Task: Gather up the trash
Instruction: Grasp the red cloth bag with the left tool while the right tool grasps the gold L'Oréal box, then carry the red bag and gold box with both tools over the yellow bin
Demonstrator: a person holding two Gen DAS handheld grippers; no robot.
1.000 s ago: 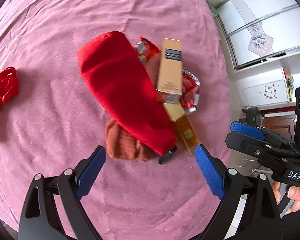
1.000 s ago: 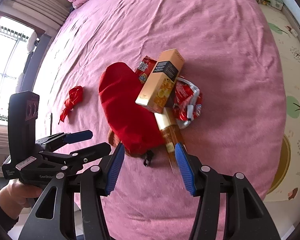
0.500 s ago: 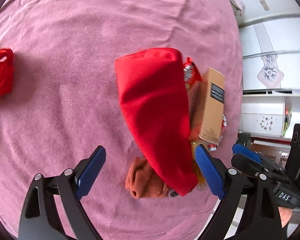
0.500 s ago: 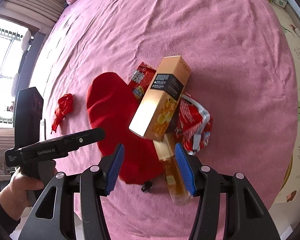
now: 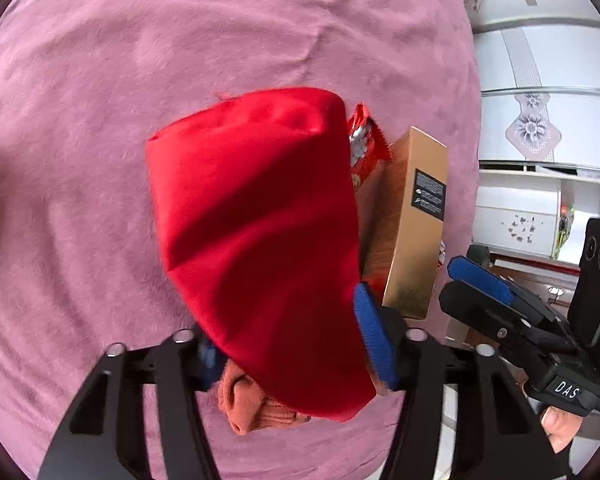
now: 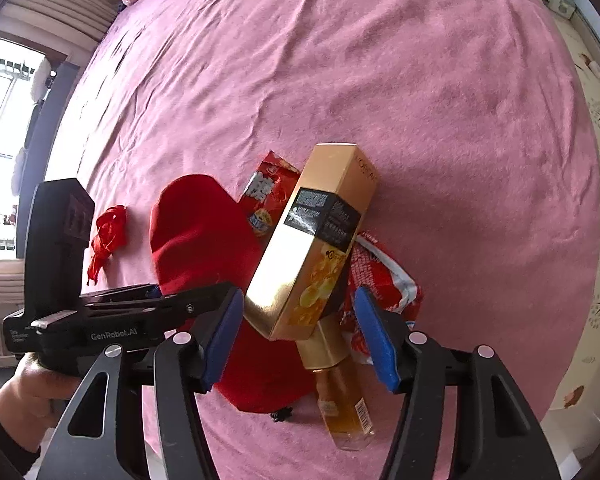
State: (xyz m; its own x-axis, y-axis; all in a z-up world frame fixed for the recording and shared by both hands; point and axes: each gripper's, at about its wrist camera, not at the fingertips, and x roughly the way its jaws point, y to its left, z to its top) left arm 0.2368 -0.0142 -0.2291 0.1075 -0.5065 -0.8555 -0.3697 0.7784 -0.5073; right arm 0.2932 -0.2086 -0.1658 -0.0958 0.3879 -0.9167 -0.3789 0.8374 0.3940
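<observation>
A pile lies on the pink bed: a red cloth (image 5: 260,232), an orange knitted piece (image 5: 256,404) under it, a gold carton (image 6: 316,240), a glass bottle (image 6: 342,404) with a gold cap, and red snack wrappers (image 6: 270,196) (image 6: 384,280). My left gripper (image 5: 288,340) has its blue pads around the near end of the red cloth; the left pad is partly hidden by it. My right gripper (image 6: 300,328) is open, its pads on either side of the carton's near end, above the bottle.
A crumpled red ribbon (image 6: 106,236) lies on the bed left of the pile. The pink bedspread (image 6: 380,60) stretches far behind. White cabinets (image 5: 540,128) stand past the bed's right edge. A patterned floor mat (image 6: 596,160) lies beside the bed.
Both grippers have moved in toward the pile. The left jaws have narrowed around the red cloth. The right jaws now straddle the gold carton's end.
</observation>
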